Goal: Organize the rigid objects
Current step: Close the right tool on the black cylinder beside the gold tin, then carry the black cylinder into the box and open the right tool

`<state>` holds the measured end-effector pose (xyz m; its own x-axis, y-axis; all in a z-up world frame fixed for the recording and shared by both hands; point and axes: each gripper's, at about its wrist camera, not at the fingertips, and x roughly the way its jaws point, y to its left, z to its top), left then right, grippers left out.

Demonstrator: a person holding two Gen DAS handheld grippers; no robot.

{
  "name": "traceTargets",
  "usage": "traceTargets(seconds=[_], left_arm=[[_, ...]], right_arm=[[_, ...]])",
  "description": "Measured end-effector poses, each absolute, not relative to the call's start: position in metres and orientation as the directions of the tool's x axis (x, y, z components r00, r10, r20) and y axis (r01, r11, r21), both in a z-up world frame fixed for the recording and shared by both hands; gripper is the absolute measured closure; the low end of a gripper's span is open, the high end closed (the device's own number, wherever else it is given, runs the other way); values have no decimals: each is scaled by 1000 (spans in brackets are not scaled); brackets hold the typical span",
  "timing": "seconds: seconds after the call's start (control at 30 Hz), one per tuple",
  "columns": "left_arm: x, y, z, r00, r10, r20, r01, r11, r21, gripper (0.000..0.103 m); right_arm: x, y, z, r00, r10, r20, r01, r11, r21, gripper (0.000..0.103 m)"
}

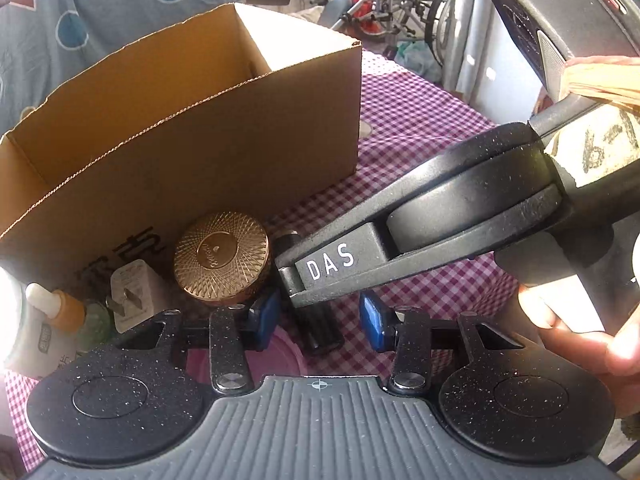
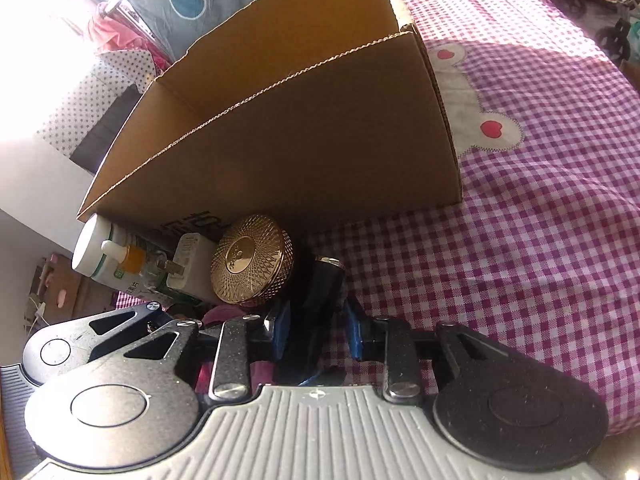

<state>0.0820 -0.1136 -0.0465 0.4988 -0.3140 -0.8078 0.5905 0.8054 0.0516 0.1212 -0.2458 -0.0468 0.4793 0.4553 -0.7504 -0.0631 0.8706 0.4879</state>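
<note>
Lying on the purple-and-white checked cloth (image 2: 520,240), a black ribbed cylinder with a metal end (image 2: 326,276) rests just in front of the open brown cardboard box (image 2: 320,152), which looks empty as far as its inside shows. The right gripper (image 2: 316,332) points down at this cylinder, and its jaws stand narrowly apart on both sides of it. The blue pads (image 2: 282,330) are very near its body, but they do not seem to press on it.

The left gripper (image 1: 318,320) is beside the right one, and its jaws are a little wider and hold nothing; the near end of the cylinder and the tip of the right gripper lie between them. To the left of the cylinder stands a round gold-coloured tin with a patterned lid (image 1: 222,256), close to the box wall. Further left are a white plug charger (image 1: 132,296), a small orange bottle with a white cap (image 1: 60,308) and a white bottle with a green label (image 2: 100,256). A hand (image 1: 580,320) grips the handle of the right gripper.
</note>
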Motion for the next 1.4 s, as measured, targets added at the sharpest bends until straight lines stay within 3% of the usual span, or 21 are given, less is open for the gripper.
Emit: traceTargets(seconds=[0.23, 0.93, 1.1, 1.4], left_arm=[[80, -121, -50, 463, -365, -808, 617, 787, -2, 62], [76, -123, -54, 496, -345, -797, 573, 820, 1, 71], [53, -122, -30, 537, -377, -755, 594, 804, 21, 71], [29, -94, 47, 696, -398, -598, 564, 819, 111, 71]], right_arm=[[106, -262, -45, 501, 455, -736, -42, 863, 504, 73], [107, -266, -48, 534, 500, -682, -30, 817, 576, 78], [89, -270, -29, 581, 488, -651, -30, 812, 582, 78], [71, -258, 63, 710, 488, -508, -171, 819, 548, 78]])
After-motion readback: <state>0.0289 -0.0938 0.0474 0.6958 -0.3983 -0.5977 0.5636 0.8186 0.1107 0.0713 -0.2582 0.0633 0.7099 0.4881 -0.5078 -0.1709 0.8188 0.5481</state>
